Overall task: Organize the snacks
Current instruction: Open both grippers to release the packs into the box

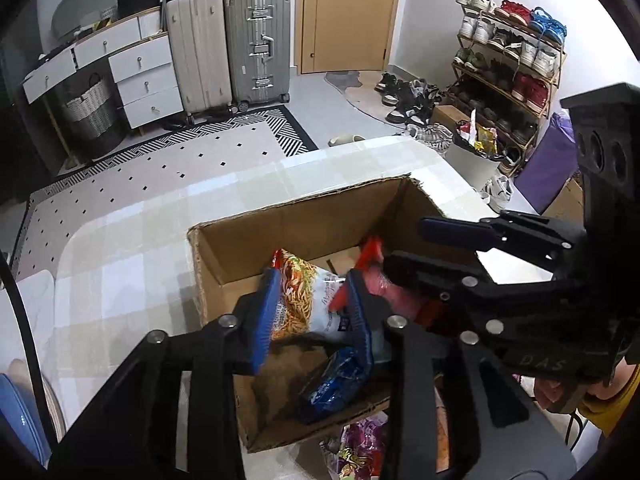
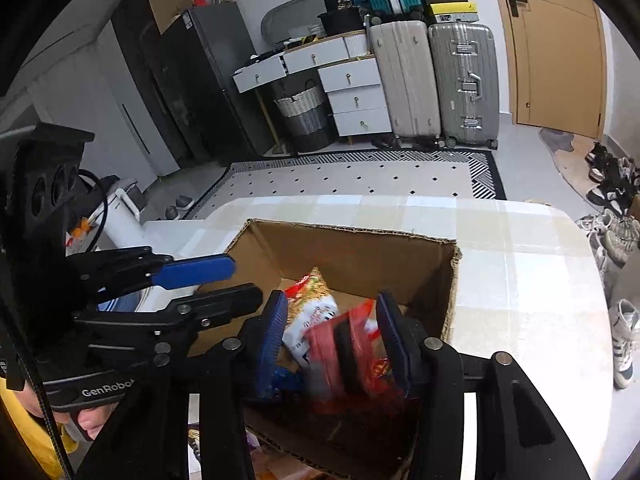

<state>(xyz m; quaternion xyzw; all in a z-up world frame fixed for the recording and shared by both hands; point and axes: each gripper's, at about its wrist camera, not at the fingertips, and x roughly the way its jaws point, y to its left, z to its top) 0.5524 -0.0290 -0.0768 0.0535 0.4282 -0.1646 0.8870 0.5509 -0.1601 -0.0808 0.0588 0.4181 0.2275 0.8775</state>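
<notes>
Grippers over cardboard box; left gripper straddles noodle packet.

Right tongs over open cardboard box on checked worktop; blurred red snack packet between blue pads, contact unclear. Noodle-print bag lies in box behind it. Left tongs enter at left, jaws apart, nothing between them.
</notes>
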